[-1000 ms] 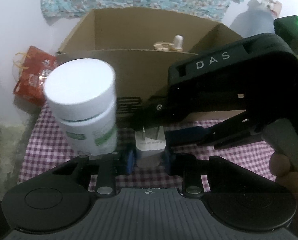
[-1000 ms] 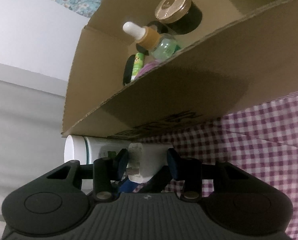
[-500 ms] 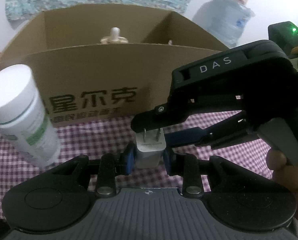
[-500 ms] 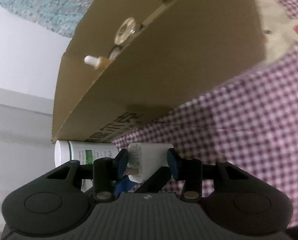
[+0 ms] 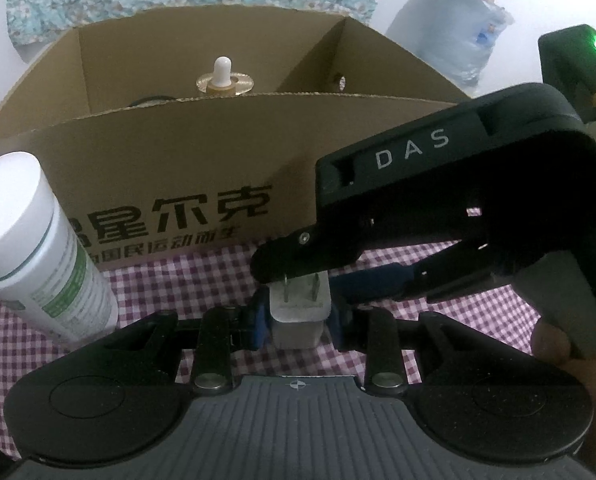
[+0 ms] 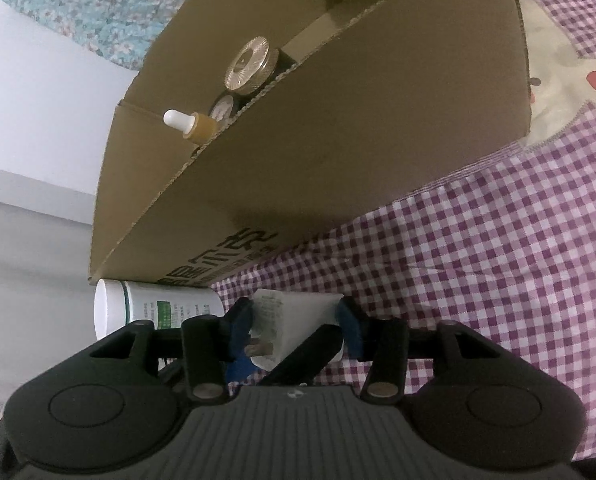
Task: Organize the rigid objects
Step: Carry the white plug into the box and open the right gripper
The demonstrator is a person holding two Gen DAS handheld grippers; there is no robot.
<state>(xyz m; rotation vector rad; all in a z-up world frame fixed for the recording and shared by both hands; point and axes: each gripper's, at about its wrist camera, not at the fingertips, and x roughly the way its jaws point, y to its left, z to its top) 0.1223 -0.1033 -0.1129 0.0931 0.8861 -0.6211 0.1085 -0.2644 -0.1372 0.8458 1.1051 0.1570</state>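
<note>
The box (image 5: 170,168) stands on the checked surface (image 6: 498,260) as the sorting bin. A bottle (image 5: 38,256) waits just beside it. Both claws, left (image 5: 298,320) and right (image 6: 294,328), clench one plug (image 5: 298,312), probably mid-handover, above the surface before the box.

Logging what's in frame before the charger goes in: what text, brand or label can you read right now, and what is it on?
"DAS": white letters on the body of the right gripper.
"星尔克": large black characters on the front of the cardboard box; a character before them is hidden, and the smaller line beneath is too blurred to read.
White bottle: green label print too small to read.
White charger: label print too small to read.
</note>
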